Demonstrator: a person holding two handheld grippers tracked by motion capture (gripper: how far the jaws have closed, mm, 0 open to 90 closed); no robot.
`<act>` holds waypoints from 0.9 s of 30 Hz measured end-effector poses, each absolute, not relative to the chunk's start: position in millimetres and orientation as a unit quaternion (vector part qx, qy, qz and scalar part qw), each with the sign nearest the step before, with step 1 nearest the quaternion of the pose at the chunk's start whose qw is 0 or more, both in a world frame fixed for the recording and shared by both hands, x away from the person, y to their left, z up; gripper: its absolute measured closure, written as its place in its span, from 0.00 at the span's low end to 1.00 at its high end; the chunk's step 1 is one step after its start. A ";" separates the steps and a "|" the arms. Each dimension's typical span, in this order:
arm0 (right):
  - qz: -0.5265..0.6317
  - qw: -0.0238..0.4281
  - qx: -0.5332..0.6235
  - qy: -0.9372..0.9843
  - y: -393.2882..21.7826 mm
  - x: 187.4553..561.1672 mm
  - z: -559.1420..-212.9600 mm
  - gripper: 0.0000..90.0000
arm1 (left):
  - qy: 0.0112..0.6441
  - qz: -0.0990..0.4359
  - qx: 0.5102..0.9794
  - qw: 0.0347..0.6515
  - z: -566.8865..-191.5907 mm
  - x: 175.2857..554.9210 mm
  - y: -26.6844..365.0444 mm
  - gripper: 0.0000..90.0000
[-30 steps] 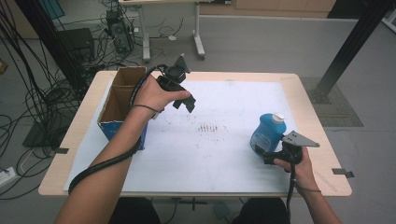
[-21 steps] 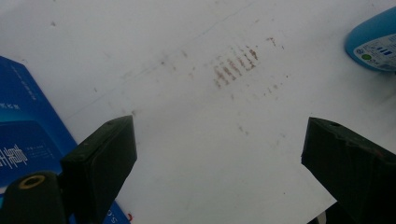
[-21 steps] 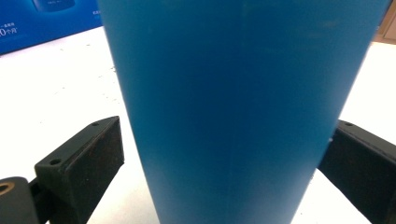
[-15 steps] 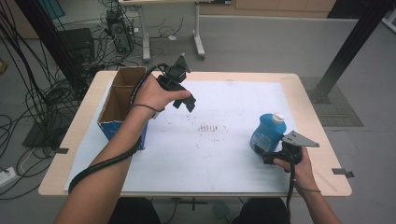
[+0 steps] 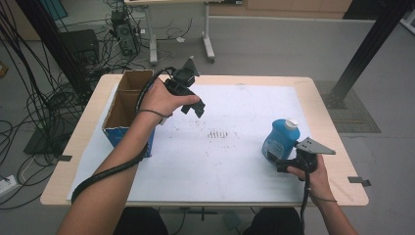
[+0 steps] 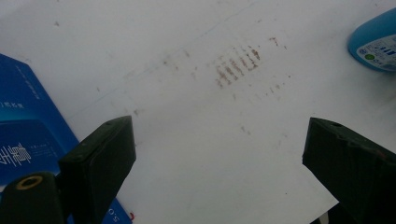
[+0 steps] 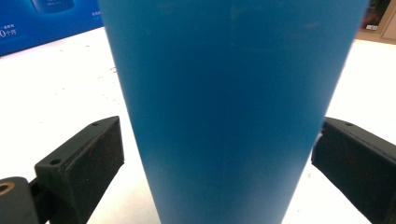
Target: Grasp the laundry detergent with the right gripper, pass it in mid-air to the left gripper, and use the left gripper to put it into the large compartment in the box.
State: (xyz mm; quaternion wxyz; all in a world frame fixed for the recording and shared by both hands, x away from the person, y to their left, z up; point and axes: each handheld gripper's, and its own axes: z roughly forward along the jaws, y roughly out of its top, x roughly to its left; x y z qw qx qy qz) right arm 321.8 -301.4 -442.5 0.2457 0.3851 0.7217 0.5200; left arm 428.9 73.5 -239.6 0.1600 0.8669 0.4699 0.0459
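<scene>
White paper [image 5: 195, 161] covers the table; right gripper [image 5: 280, 164] straddles the bottle [image 5: 280, 139], jaws spread, ready to pinch; left gripper [image 5: 195, 106] waits spread.

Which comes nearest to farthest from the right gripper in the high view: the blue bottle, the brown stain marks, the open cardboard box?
From the right gripper:
1. Blue bottle, upright between its jaws, table's right side.
2. Brown stain marks, mid-sheet.
3. Open cardboard box, far left edge, beside the left gripper.
</scene>
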 end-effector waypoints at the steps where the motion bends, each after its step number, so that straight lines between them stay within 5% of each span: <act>1: 0.520 0.245 0.385 0.722 -301.5 321.7 -442.5 0.03 | 0.470 0.045 0.867 0.159 -239.8 428.8 73.4 0.11; 27: 0.521 0.247 0.384 0.721 -300.3 321.1 -442.6 0.03 | 0.467 0.050 0.869 0.154 -237.5 429.2 71.7 0.11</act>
